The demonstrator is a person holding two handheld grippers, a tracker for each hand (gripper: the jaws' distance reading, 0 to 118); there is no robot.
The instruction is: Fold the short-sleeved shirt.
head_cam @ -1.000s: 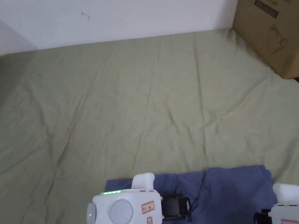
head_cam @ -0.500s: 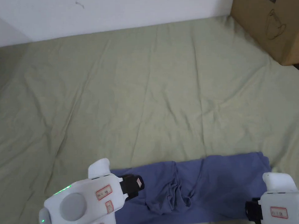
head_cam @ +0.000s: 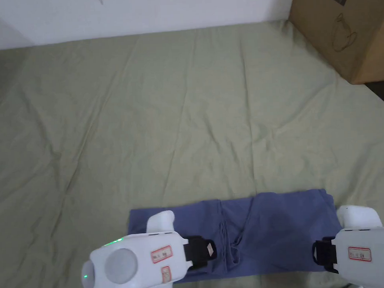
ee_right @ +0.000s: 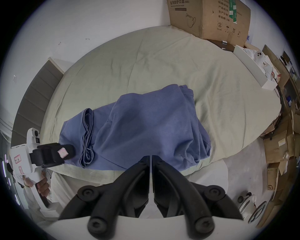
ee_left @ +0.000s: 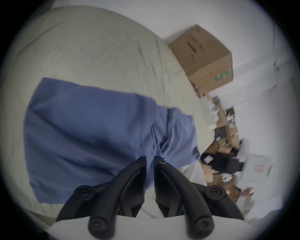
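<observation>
Jaws of both the left gripper (ee_left: 149, 160) and right gripper (ee_right: 150, 158) stood nearly closed, gripping nothing, poised above the blue shirt (head_cam: 270, 226), which lay folded near the bed's (head_cam: 185, 111) front edge

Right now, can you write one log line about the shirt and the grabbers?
blue cotton shirt: partly folded, flat on green bedsheet | left gripper: jaws shut, empty | right gripper: jaws shut, empty
</observation>
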